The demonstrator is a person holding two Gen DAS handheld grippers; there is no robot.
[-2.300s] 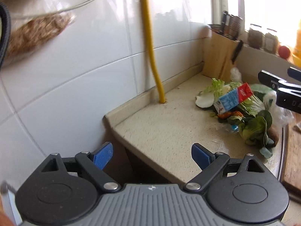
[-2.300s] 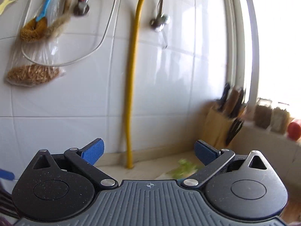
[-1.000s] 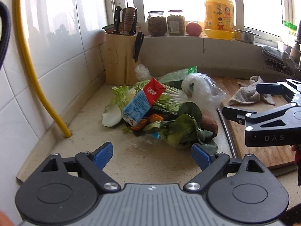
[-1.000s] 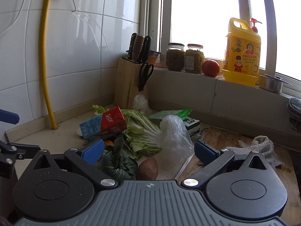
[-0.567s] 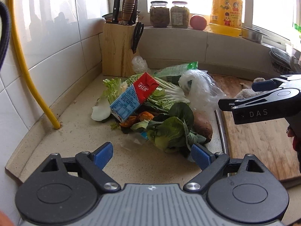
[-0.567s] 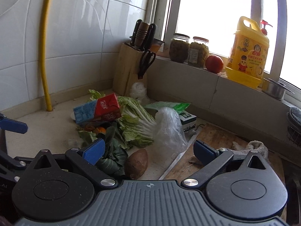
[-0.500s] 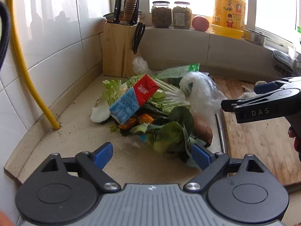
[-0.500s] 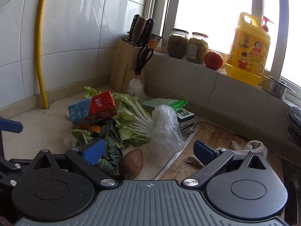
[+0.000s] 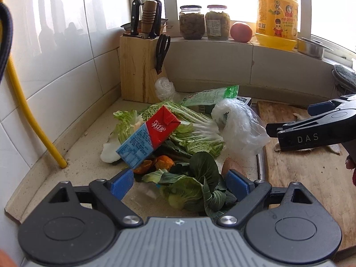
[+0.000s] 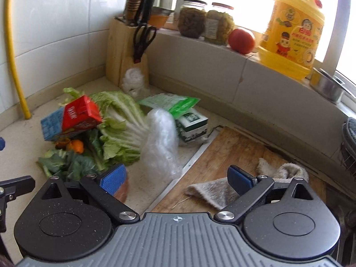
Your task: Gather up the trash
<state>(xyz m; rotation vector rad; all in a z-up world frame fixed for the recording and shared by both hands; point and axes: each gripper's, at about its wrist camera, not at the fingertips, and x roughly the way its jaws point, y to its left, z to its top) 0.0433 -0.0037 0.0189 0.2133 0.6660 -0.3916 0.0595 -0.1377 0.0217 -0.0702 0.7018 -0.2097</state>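
Observation:
A heap of trash lies in the counter corner: a red-and-blue carton (image 9: pixel 148 137) (image 10: pixel 71 117) leaning on cabbage leaves (image 9: pixel 191 131) (image 10: pixel 120 124), orange peel (image 9: pixel 163 162), dark bok choy (image 9: pixel 195 187), a clear plastic bag (image 9: pixel 241 129) (image 10: pixel 161 146), a green wrapper (image 9: pixel 211 98) (image 10: pixel 171 102) and a small box (image 10: pixel 192 125). My left gripper (image 9: pixel 182 182) is open just in front of the bok choy, nothing between its blue pads. My right gripper (image 10: pixel 175 178) is open too, low over the bag's near edge and the board; it shows at the right in the left wrist view (image 9: pixel 289 120).
A wooden cutting board (image 10: pixel 227 155) with a grey rag (image 10: pixel 222 189) lies right of the heap. A knife block (image 9: pixel 142 66) stands in the corner, jars, a tomato (image 10: pixel 241 40) and a yellow jug (image 10: pixel 291 29) on the sill. A yellow hose (image 9: pixel 33 124) runs down the tiled wall.
Both grippers have moved in towards the heap, which now looks larger and nearer. The right view has swung rightwards, so the board and rag fill more of it. Both stayed open.

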